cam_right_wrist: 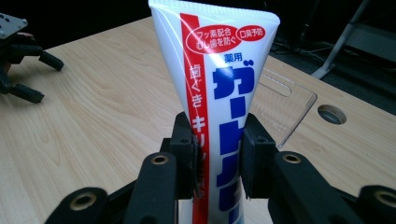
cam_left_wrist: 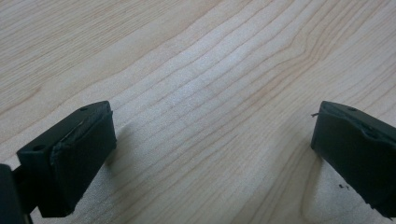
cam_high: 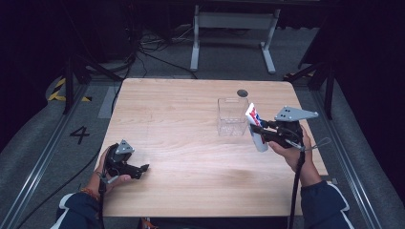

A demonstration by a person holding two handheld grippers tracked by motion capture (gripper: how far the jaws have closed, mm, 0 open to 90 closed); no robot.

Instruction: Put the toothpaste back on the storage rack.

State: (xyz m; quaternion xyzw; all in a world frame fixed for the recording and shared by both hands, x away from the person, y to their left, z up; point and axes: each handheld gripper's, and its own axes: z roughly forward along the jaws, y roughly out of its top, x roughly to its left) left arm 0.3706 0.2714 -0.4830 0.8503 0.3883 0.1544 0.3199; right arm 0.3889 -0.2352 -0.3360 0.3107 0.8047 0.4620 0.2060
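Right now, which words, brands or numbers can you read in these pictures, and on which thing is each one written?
"フッ素配合 むし歯を防ぐ": red oval on the toothpaste tube, held in the right gripper.
"口臭予防": small red box beside that oval.
"薬用": blue, under the oval.
"歯ぐきキリ": white on the tube's red stripe; the rest is hidden by the jaws.
Big blue brand letters: "ガー" reads, the rest is covered.
"4": black on the grey floor.

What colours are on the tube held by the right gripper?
The tube is white, with a red stripe and blue lettering; the right gripper view shows it best.
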